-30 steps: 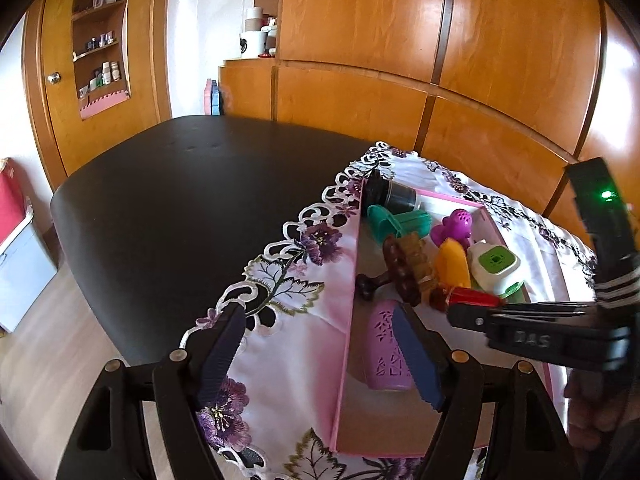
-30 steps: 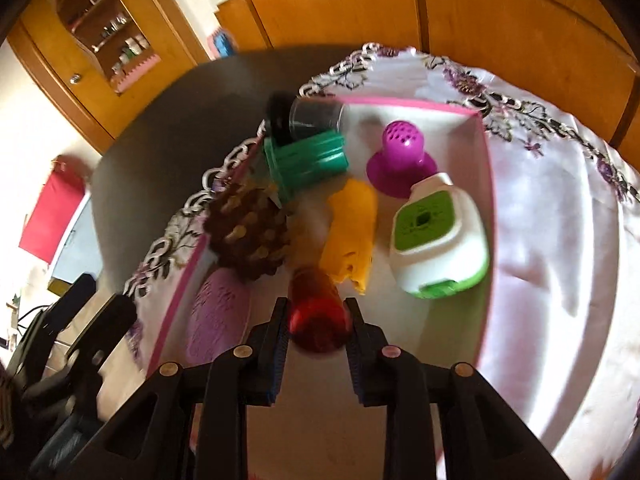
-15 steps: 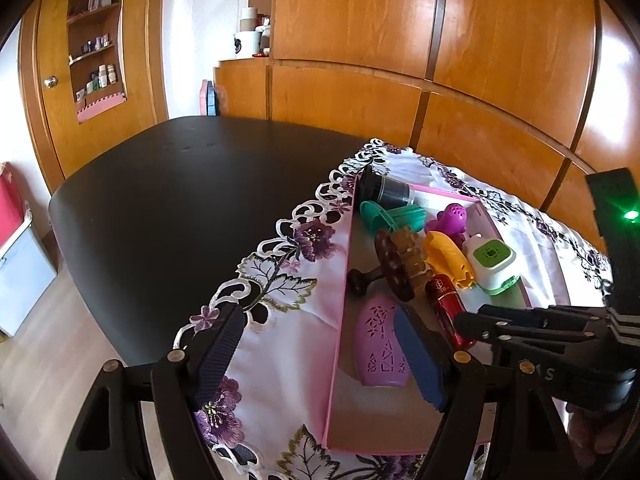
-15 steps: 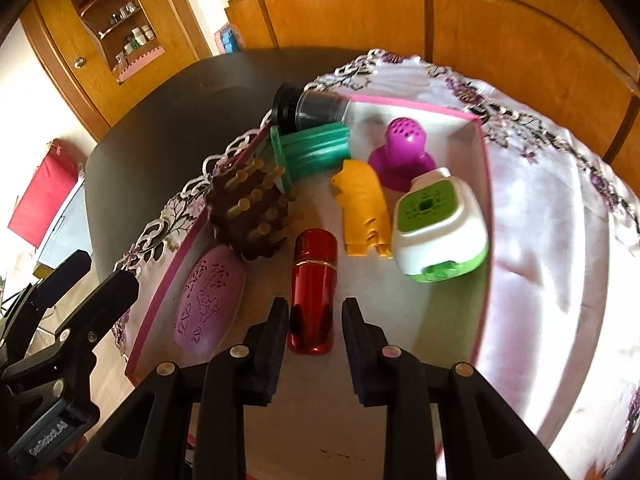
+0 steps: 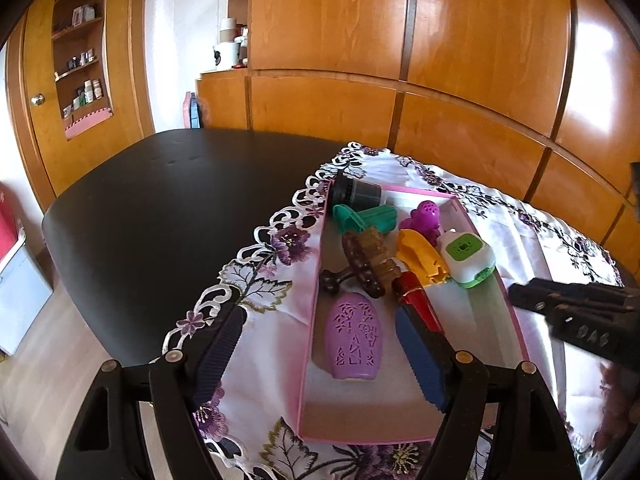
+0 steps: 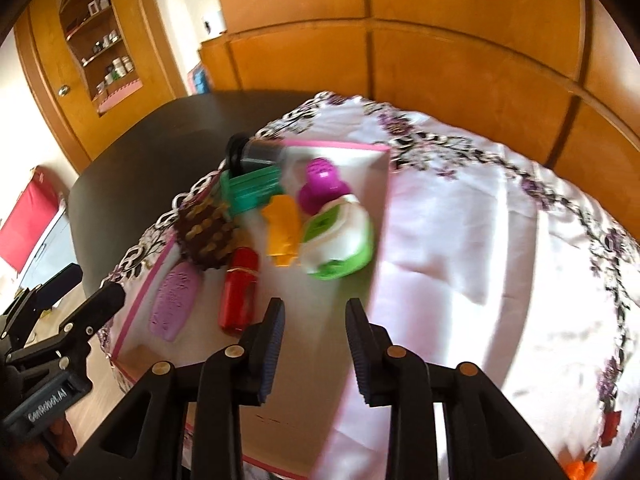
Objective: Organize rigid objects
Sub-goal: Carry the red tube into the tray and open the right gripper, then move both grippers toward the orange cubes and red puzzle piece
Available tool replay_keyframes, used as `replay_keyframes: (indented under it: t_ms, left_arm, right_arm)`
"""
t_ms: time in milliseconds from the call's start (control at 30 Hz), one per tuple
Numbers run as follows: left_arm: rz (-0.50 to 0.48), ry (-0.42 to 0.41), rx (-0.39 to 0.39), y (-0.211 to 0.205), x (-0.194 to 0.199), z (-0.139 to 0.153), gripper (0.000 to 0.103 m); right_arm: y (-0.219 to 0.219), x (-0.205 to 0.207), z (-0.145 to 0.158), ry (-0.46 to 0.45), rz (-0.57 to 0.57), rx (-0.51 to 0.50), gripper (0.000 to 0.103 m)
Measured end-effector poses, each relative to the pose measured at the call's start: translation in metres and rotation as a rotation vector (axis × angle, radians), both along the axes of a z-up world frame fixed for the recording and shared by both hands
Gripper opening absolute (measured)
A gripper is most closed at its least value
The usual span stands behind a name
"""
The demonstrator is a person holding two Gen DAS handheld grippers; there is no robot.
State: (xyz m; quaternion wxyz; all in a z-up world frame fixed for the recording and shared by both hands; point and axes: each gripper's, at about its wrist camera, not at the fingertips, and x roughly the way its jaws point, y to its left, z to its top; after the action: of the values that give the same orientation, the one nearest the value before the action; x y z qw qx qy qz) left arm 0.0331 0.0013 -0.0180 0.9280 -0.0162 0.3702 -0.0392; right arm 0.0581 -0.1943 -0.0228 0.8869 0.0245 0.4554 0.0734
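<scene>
— Fingers?
— Right gripper point(image 6: 314, 344) spread apart, holding nothing; left gripper point(image 5: 320, 354) apart too.
— Red bottle point(image 6: 239, 292)?
— Lying flat in pink tray point(image 5: 516, 320), long axis pointing away toward hairbrush point(image 6: 206, 236).
— Surroundings?
— Floral cloth point(image 6: 460, 220) over black counter point(image 5: 180, 200), wooden cabinets point(image 5: 400, 40) behind.

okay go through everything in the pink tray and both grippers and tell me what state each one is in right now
left gripper: open, empty, hovering at the tray's near left edge.
right gripper: open, empty, clear of the items.
red cylinder: lying on its side in the pink tray.
purple perforated case: lying flat.
brown brush: on edge, bristles sideways.
green tube: lying down.
dark jar: tipped on its side.
white-and-green device: green face up.
</scene>
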Motion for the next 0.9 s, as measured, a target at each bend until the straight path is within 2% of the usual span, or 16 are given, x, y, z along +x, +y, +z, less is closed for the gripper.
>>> replay_keyframes:
  t_ms: [167,400,500,667,800,900]
  left_arm:
    - [-0.014,-0.002,0.006,-0.004,-0.001,0.001,0.079]
    - [-0.039,0.002,-0.002,-0.013,-0.001,0.003,0.079]
    - [-0.059,-0.005,0.006,-0.020,-0.002,0.005,0.079]
    - [-0.096,-0.017,0.024,-0.034,-0.003,0.009,0.079]
    - [-0.147,-0.033,0.039,-0.053,-0.004,0.016,0.079]
    - [-0.186,-0.044,0.044,-0.070,-0.005,0.020,0.079]
  right_arm:
    - [-0.044,-0.014,0.008,-0.025,-0.082,-0.035,0.032]
    - [-0.139,-0.048,0.013,-0.014,-0.280,-0.102,0.032]
    - [-0.190,-0.069,0.013,-0.003,-0.402,-0.115,0.032]
    - [-0.273,-0.107,0.014,-0.024,-0.668,-0.129,0.032]
    - [-0.317,-0.134,0.009,-0.070,-0.866,-0.093,0.032]
    - [-0.338,-0.146,0.003,-0.060,-0.948,0.013,0.032]
